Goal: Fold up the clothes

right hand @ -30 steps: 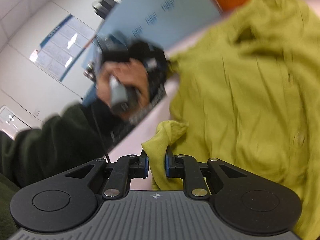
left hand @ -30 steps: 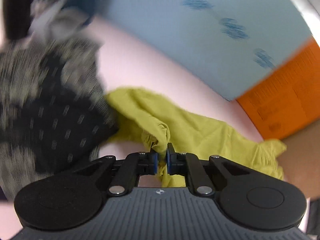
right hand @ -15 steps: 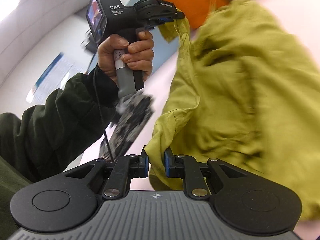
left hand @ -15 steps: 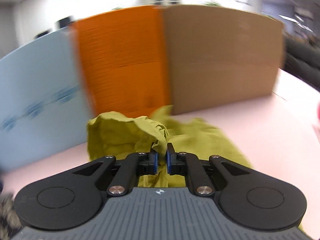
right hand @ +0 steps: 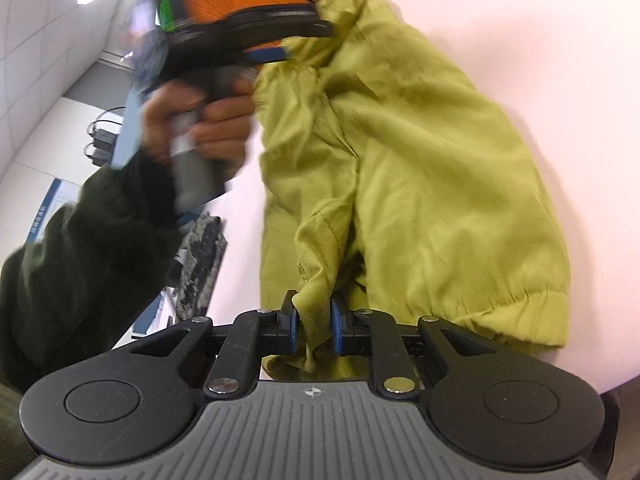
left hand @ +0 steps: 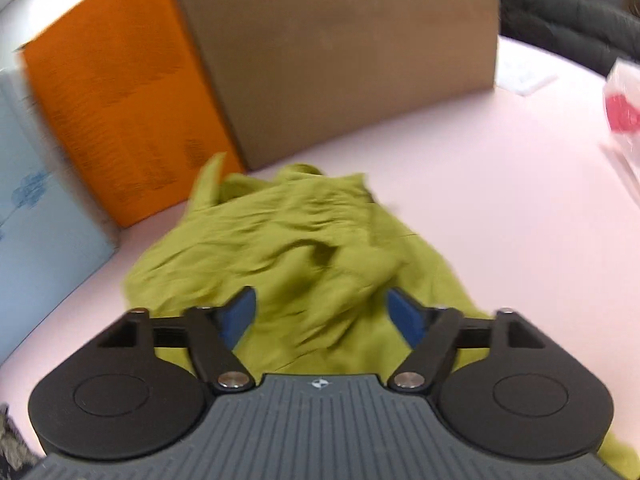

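A yellow-green garment (left hand: pixel 288 240) lies crumpled on the pink table (left hand: pixel 500 200), spread out below my left gripper (left hand: pixel 322 312). That gripper is open, its blue pads wide apart with only loose cloth beneath them. In the right wrist view the garment (right hand: pixel 420 168) stretches across the table with a gathered cuff at the lower right. My right gripper (right hand: pixel 314 328) is shut on a bunched edge of it. The left gripper (right hand: pixel 308 42), held by a hand (right hand: pixel 216 128), hovers at the garment's far end.
An orange box (left hand: pixel 112 100), a brown cardboard box (left hand: pixel 340 52) and a light blue box (left hand: pixel 32 220) stand along the table's back. A dark patterned garment (right hand: pixel 200 264) lies at the left. A red and white packet (left hand: pixel 624 112) sits at the right edge.
My left gripper has opened and let go of the garment, which now lies flatter on the table. My right gripper keeps its hold on the edge.
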`<act>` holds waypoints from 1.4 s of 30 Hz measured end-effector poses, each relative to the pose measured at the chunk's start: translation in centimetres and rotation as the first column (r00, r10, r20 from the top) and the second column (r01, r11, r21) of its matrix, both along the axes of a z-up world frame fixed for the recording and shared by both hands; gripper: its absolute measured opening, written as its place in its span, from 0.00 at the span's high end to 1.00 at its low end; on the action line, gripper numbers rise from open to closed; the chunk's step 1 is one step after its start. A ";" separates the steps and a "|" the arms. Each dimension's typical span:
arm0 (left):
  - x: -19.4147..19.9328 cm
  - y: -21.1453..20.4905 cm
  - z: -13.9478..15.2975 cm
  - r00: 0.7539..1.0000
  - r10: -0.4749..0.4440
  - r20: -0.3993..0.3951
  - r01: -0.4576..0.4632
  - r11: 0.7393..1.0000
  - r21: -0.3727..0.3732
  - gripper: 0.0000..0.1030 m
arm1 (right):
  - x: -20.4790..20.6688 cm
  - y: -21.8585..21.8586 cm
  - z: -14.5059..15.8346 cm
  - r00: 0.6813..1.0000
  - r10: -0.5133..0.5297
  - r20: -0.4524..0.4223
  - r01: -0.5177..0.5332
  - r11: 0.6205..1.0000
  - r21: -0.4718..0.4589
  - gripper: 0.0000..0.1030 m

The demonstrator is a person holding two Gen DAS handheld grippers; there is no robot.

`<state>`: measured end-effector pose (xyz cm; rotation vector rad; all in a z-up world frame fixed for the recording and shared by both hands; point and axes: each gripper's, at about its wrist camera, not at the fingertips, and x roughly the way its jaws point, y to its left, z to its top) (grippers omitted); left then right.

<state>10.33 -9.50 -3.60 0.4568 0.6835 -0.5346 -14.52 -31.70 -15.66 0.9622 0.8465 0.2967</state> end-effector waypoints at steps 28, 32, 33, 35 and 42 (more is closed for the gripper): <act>-1.6 8.6 -4.1 0.996 0.081 -0.034 -0.075 0.987 0.143 0.25 | 3.3 2.0 0.9 0.968 0.237 -0.081 -0.237 0.972 0.013 0.84; -2.6 10.8 -2.3 0.991 0.129 -0.032 -0.126 0.989 0.073 0.26 | 3.7 0.5 3.0 0.967 0.253 -0.041 -0.254 0.967 -0.030 0.83; -3.1 11.3 -1.8 0.991 0.135 -0.019 -0.134 0.989 0.064 0.26 | 3.9 0.2 3.5 0.966 0.257 -0.031 -0.258 0.965 -0.040 0.79; -4.6 12.4 -0.6 0.992 0.124 0.009 -0.124 0.991 0.039 0.26 | 4.1 -0.6 4.5 0.964 0.266 -0.011 -0.266 0.962 -0.062 0.60; -12.5 12.7 2.0 0.999 -0.034 0.020 0.035 0.997 -0.062 0.26 | 6.0 -3.1 8.7 0.949 0.306 0.071 -0.290 0.941 -0.175 0.48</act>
